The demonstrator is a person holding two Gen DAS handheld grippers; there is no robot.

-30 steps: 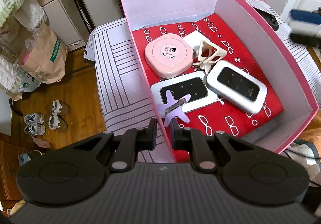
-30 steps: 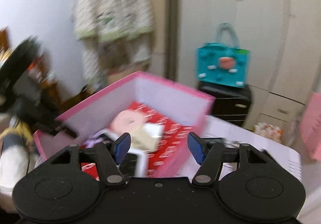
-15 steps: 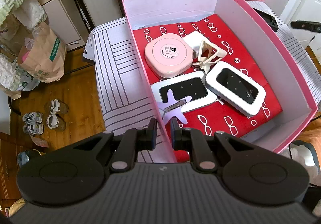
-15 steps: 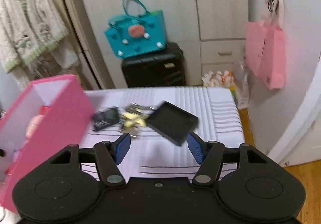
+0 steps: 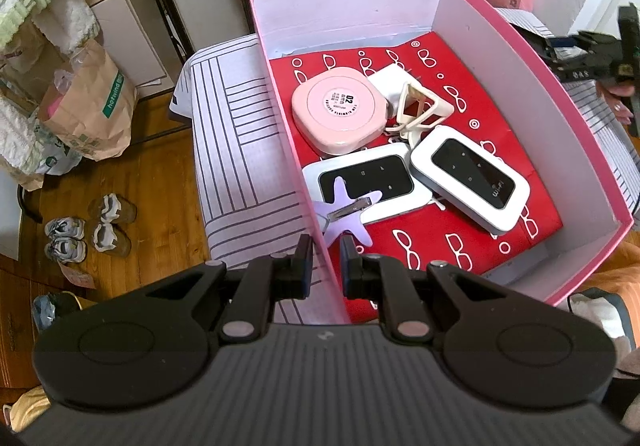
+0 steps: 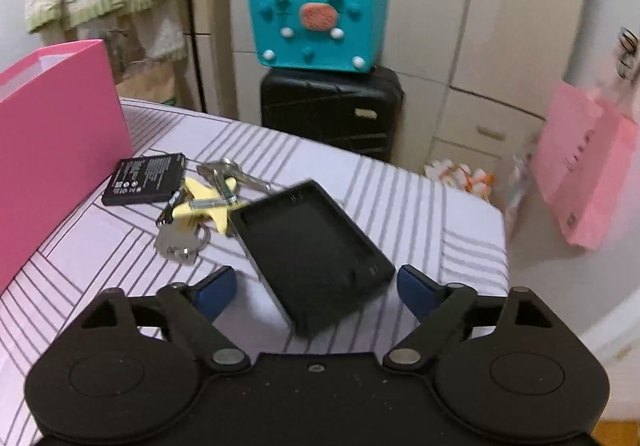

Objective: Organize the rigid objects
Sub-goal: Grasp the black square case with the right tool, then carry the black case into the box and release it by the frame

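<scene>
Right gripper [image 6: 316,286] swung away from pink box [image 6: 60,150], jaws wide, over black tray [image 6: 312,258] beside box: next pick likely. Left gripper [image 5: 323,266] stayed, jaws narrow, clamping box wall.

Right gripper [image 6: 316,286] is sitting wide open, blue pads [image 6: 216,288] flanking the near end of a black tray-like cover [image 6: 312,246] lying on the striped cloth [image 6: 420,206]. At 11 o'clock: yellow star clip [image 6: 208,208], keys [image 6: 182,242], black battery [image 6: 146,178]. Pink box [image 6: 52,150] is standing at 9 o'clock.
</scene>
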